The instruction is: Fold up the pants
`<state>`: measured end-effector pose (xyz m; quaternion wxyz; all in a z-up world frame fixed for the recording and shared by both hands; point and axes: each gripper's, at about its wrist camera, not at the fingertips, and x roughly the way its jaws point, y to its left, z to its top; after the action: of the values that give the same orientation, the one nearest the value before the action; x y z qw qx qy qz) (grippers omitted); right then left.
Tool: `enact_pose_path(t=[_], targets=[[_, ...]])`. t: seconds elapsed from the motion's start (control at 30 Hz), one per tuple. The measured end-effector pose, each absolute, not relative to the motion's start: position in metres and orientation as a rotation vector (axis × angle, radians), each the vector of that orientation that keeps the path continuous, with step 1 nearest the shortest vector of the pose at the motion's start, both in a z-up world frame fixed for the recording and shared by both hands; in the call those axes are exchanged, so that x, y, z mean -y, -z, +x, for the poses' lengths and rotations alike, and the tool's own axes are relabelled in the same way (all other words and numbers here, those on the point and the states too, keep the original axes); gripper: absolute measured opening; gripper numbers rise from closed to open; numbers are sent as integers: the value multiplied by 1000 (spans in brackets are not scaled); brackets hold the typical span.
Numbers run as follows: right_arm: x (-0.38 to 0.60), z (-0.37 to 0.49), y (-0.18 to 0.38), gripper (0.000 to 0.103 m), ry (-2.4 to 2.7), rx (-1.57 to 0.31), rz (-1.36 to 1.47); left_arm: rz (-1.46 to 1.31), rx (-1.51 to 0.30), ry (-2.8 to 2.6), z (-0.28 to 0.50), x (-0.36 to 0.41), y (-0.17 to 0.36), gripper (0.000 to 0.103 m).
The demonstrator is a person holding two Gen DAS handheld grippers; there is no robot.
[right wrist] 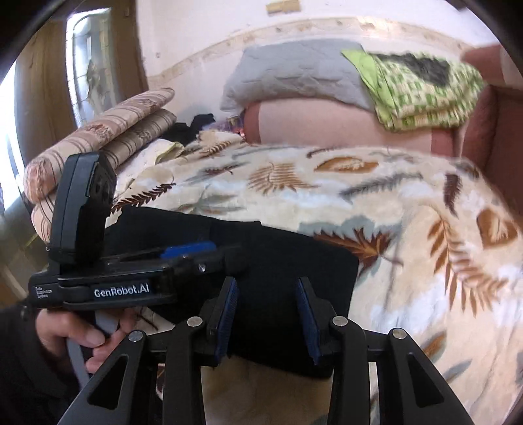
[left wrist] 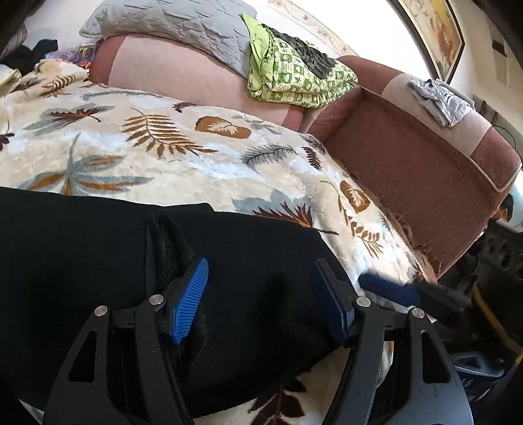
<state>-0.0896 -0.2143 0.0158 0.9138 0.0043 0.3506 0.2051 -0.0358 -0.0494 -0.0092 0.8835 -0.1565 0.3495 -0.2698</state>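
The left gripper (left wrist: 261,297) sits lowest in the left wrist view, its jaws spread wide with nothing between them. One blue pad (left wrist: 189,304) lies beside a raised ridge of black fabric; whether it touches the cloth cannot be told. The right gripper (right wrist: 266,314) likewise stands with jaws apart, empty, poised directly over the near edge of the pants (right wrist: 281,287).

The pants are black and lie flat on the leaf-patterned blanket (right wrist: 408,261) covering the bed. In the right wrist view they form a compact dark panel with a rounded far-right corner, which suggests at least one fold is in place. Their long axis runs left to right across both views, roughly square to the fingers of each gripper. The left gripper appears in the right wrist view to the left of the right gripper, over the same garment, held by the person's left hand (right wrist: 85,340).

Both grippers are over the near long edge; the right one is nearer the free end by the rounded corner. A further fold would likely need that edge pinched and carried across the long axis.

Beyond the blanket stand a pink headboard cushion (left wrist: 183,75), a grey quilt (left wrist: 183,23) and a folded green cloth (left wrist: 294,78).
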Motion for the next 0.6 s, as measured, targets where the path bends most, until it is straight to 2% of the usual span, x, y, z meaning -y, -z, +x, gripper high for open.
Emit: enact_pose_path(t=[0.07,0.33,0.6], targets=[[211,-82,8,37,-431,-850,27,-306,-727,557,-36,52,9,66],[227,-91,-26,36,-397,-663,64,-416,-671,502,-70,6,-5,66],[237,-80,-26,36,-306,-700,69,-455,-666,387,-102,-41,5,66]])
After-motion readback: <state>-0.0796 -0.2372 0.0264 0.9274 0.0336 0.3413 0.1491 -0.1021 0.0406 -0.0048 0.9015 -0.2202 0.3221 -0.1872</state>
